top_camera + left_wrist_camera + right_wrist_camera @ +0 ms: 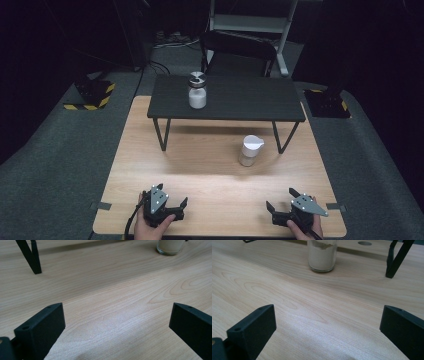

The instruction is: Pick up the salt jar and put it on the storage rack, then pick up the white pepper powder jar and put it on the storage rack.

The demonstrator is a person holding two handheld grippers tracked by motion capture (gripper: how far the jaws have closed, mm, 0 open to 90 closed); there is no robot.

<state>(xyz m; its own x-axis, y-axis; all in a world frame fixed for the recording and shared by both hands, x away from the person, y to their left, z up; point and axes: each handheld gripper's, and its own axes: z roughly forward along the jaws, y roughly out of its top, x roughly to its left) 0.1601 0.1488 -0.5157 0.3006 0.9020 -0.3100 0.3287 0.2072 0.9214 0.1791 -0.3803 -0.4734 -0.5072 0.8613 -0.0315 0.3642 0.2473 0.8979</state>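
left gripper (164, 203) and right gripper (294, 206) both rest low at near edge of wooden table (210, 175), jaws spread wide, holding nothing. white-lidded jar (249, 150) of powder stands upright mid-table ahead of right gripper, well apart. second jar (197, 90) on black shelf (240, 97).

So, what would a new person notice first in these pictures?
Probably the two jars of pale powder: one jar with a metal lid on the small black shelf, and a second jar on the wooden table before it. Near the front edge, both grippers rest open, left and right.
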